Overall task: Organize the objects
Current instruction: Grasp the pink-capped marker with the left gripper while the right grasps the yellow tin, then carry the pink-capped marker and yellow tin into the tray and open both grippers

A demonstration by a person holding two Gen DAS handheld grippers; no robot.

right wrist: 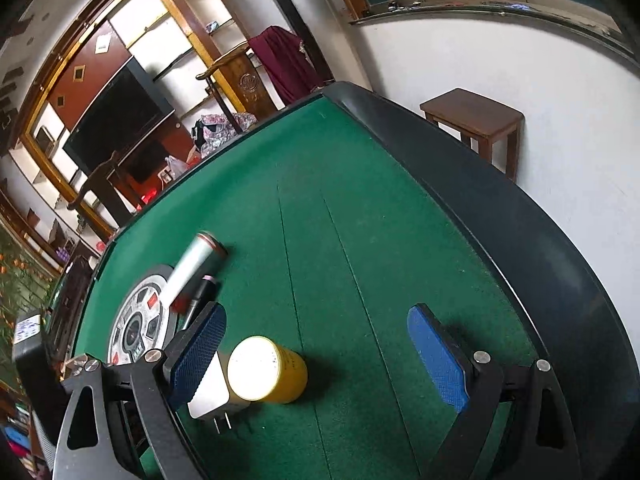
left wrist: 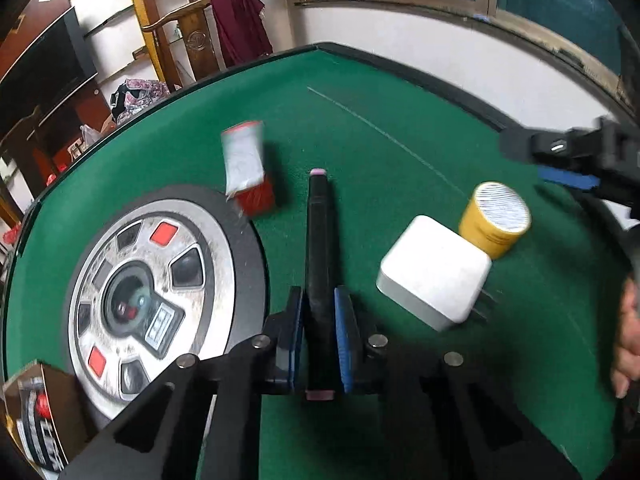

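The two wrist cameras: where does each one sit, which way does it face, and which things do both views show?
Left wrist: sits behind the left claw, looks along it over the green felt table; the claw is shut on a black marker pen; the right claw shows too.
Right wrist: sits behind the open right claw, faces the yellow cylindrical can.
Shared: can, white plug adapter, round silver dial, marker.

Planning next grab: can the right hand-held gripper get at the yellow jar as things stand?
Probably yes. The right hand-held gripper is open and empty, the yellow jar lies just ahead, though the white charger touches the jar's left side.
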